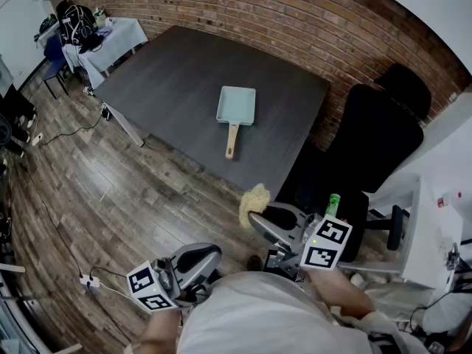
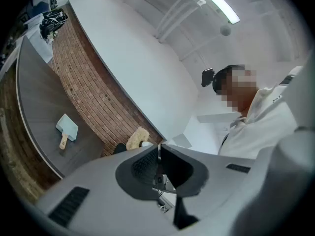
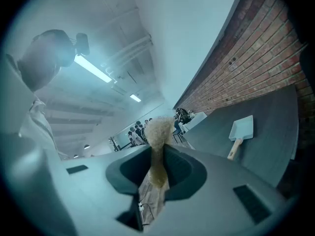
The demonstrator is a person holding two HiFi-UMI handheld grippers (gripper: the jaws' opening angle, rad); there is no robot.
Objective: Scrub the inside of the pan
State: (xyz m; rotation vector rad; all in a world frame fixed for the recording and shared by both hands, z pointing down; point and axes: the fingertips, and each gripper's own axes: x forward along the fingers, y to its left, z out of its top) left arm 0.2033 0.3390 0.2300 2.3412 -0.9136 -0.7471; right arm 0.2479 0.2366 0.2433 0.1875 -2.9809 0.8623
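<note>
A light-blue rectangular pan with a wooden handle lies alone on the dark grey table. It also shows small in the left gripper view as the pan and in the right gripper view as the pan. My right gripper hangs short of the table's near edge, well apart from the pan. It is shut on a fluffy yellowish scrubber, which sticks out past the right gripper as a tuft, the scrubber. My left gripper is low over the floor, and the left gripper is shut and empty.
A black office chair stands at the table's right end, against the brick wall. A white side table with a black bag is at the back left. A power strip and cables lie on the wooden floor. A white desk is at the right.
</note>
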